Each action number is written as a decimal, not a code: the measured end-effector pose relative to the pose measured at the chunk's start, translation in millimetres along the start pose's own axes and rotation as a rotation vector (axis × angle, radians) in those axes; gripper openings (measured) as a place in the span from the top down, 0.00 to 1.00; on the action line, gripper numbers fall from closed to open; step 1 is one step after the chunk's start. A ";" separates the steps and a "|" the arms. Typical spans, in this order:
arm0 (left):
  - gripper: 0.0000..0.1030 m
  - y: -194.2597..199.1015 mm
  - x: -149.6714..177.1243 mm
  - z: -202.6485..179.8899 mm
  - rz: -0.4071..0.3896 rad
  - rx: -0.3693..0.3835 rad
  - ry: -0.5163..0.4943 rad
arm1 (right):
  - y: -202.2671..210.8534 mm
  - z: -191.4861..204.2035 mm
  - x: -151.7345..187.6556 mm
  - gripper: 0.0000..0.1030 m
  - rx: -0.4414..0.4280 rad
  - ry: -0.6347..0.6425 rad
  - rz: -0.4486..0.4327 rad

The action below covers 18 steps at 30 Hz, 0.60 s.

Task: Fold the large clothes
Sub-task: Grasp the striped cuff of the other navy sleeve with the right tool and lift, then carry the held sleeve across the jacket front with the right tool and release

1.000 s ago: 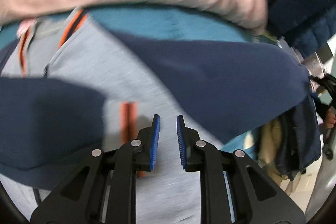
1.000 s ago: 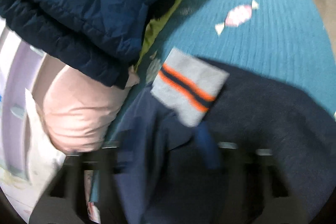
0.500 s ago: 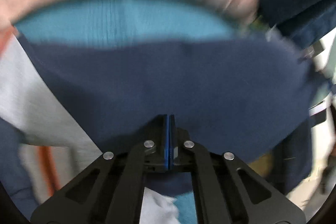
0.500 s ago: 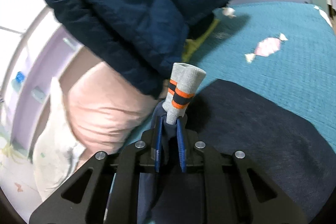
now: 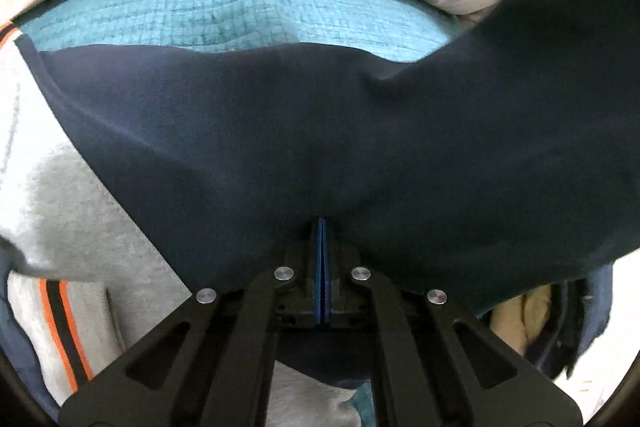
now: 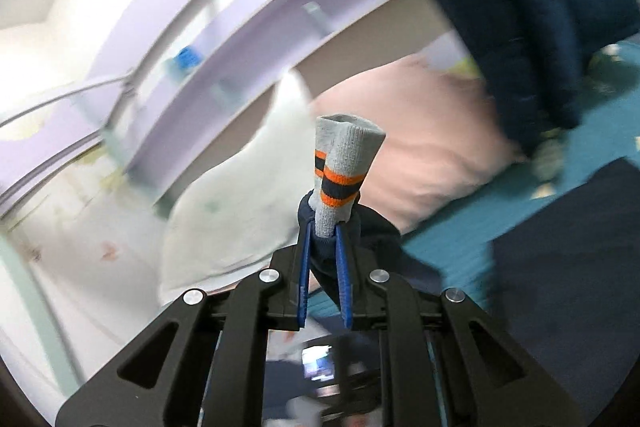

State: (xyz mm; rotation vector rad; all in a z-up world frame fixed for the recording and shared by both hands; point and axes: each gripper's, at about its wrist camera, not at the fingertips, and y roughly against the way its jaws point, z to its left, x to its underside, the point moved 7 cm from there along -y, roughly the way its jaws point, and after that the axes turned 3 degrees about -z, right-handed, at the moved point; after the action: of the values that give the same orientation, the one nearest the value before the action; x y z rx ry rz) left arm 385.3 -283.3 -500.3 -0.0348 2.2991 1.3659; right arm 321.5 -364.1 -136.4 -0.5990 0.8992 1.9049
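Teal bedspread (image 5: 240,11); cuff (image 6: 340,163) pinched in right tool (image 6: 323,231).

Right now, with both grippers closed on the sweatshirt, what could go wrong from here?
1. The right gripper pinches only the base of the striped cuff; most of the cuff stands free above the pads, so a harder pull may slip it out.
2. The left gripper is shut on a small fold of the navy sleeve, which looks taut; that thin bite may let go.
3. The lifted cuff is close to the navy puffer jacket and could snag it.
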 end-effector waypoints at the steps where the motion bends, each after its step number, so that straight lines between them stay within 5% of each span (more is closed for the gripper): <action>1: 1.00 6.4 -2.7 1.5 0.006 0.005 -0.003 | -5.4 12.2 7.1 0.89 -0.017 0.007 0.012; 7: 1.00 93.0 -7.0 22.0 -0.129 -0.025 -0.046 | -40.7 48.1 52.0 0.89 -0.013 0.027 0.102; 18: 1.00 226.7 12.4 147.6 -0.258 -0.134 0.161 | -115.4 98.5 174.6 0.89 0.074 0.150 0.273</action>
State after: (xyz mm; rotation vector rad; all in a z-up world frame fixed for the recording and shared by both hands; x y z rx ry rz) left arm 372.6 -42.5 -377.1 -0.4829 2.2314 1.4213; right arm 338.9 -157.7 -239.3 -0.6054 1.1930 2.0780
